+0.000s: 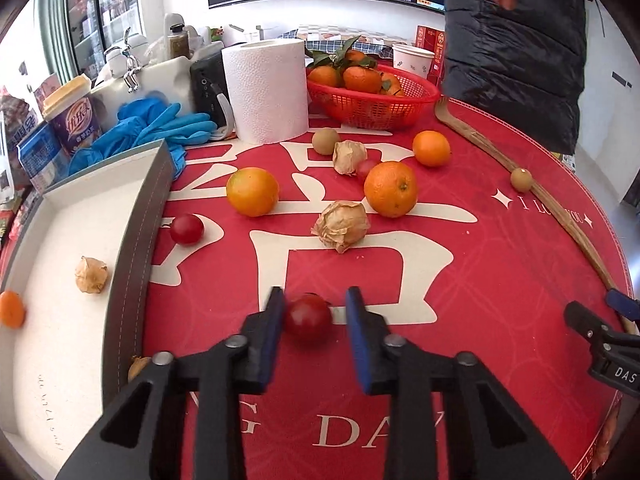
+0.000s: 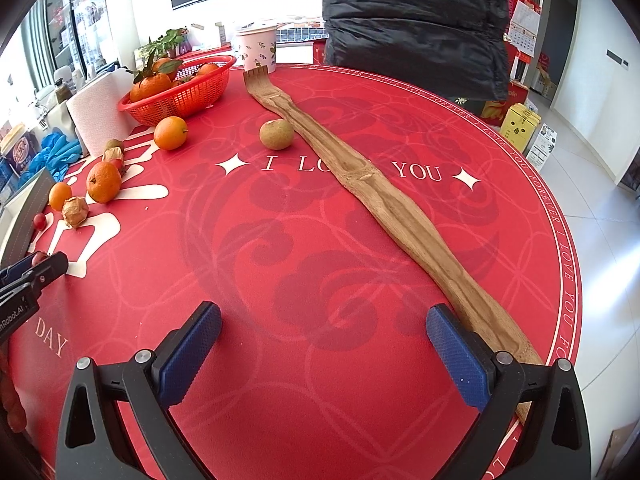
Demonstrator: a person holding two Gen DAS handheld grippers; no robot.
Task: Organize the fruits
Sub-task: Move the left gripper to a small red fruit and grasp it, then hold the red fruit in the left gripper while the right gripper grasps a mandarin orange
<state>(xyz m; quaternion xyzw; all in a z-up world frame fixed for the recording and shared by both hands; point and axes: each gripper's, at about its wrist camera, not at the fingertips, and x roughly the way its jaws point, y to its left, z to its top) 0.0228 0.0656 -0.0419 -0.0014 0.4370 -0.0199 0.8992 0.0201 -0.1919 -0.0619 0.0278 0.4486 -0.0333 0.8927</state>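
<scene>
cherry tomato (image 1: pixel 308 315) sits between the left gripper (image 1: pixel 315 312) pads, grip unclear, may roll off toward the box (image 1: pixel 132 240); right gripper (image 2: pixel 324 350) hangs released.

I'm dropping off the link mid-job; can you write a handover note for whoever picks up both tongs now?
Left tongs: closed on a small red cherry tomato, low over the red tablecloth.
Right tongs: open, empty, beside the long wooden back scratcher.
Done: the grey-walled white box holds one small orange and one papery husk fruit.
Left: box this tomato, then the loose oranges, husk fruits, tomatoes and brown round fruits on the cloth.
</scene>
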